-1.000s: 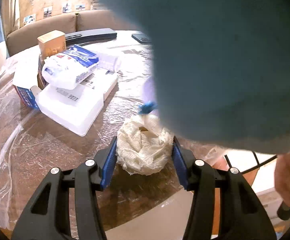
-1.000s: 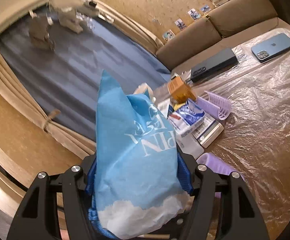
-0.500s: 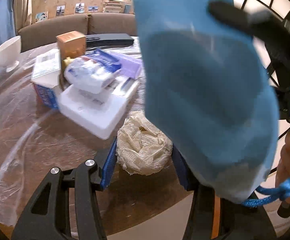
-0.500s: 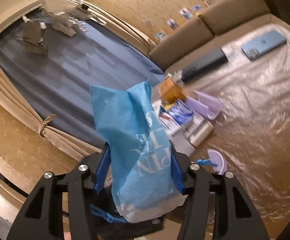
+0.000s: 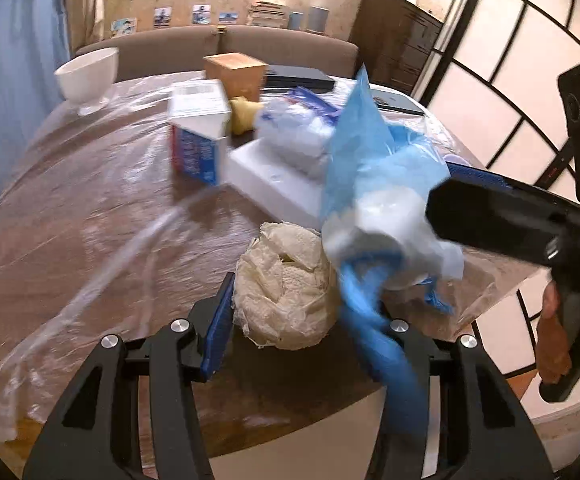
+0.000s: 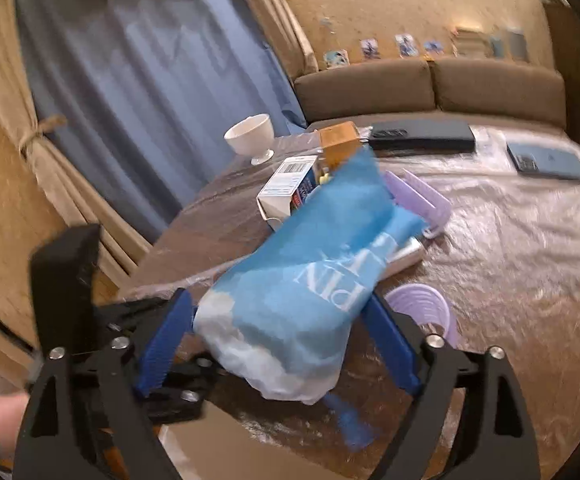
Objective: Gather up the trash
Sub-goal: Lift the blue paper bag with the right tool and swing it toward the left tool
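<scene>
Left wrist view
Left tool (image 5: 290,312): we held it clamped on the crumpled paper wad (image 5: 286,292), its blue pads pressed against both sides; the right pad was mostly hidden behind the blue bag's drawstring.
Paper wad: it sat between our fingers, above the near edge of the worktop (image 5: 90,208), which was covered in clear plastic film.
Blue bag (image 5: 374,184): we saw it just right of the wad and touching it, its white bottom end towards the wad, gripped by the right tool (image 5: 450,200) that reached in from the right.
Behind the wad: a white foam tray (image 5: 274,180) with a plastic-wrapped pack (image 5: 298,136) on it, a white and blue carton (image 5: 198,136), a small brown box (image 5: 236,72) and a white bowl (image 5: 88,72) at the far left.

Right wrist view
Right tool (image 6: 286,344): we had it closed on the blue bag (image 6: 314,280), the blue pads squeezing its lower part.
Blue bag: it lay tilted over the worktop (image 6: 510,264) edge, white lettering showing upside down, a blue cord hanging below.
Beyond it: the carton (image 6: 286,192), brown box (image 6: 340,144), bowl (image 6: 250,136), a lilac basket (image 6: 422,204), a lilac round lid (image 6: 426,312), a dark phone (image 6: 546,164).
</scene>
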Motion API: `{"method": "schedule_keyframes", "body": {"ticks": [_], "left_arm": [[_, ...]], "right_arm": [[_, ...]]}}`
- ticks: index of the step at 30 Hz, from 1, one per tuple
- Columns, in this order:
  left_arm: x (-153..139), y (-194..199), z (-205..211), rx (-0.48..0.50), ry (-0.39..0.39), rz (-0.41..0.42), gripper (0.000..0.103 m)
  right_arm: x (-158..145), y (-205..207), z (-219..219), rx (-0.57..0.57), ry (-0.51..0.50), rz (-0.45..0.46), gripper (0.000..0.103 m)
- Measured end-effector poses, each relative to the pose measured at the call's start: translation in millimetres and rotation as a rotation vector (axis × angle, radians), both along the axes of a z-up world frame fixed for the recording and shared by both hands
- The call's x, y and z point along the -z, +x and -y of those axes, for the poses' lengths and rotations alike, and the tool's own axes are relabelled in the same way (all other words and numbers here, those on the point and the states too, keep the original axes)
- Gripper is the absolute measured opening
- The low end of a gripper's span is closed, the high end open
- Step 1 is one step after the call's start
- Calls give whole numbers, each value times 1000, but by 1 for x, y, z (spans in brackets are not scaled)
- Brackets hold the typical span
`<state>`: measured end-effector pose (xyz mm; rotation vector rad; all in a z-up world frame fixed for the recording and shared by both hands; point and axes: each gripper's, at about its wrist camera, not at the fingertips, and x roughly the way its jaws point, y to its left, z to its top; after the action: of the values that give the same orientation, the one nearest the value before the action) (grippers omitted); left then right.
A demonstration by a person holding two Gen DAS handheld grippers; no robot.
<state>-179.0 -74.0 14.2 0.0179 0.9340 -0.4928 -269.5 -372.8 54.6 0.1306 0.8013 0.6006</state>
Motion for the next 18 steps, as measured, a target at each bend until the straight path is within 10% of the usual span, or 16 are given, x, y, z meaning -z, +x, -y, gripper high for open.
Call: {"method": "schedule_keyframes", "body": {"ticks": [7,13,18], "left_arm": [[6,5,-28,-66,61,-6,53],[3,7,-31,-70,76,10,53],[3,10,-30,-57,76,19,53]], "right_arm": [[13,7,-35,71,-321,27,90],[43,18,-9,76,-70,-132,90],[42,14,-4,57,-32,-110,45]]}}
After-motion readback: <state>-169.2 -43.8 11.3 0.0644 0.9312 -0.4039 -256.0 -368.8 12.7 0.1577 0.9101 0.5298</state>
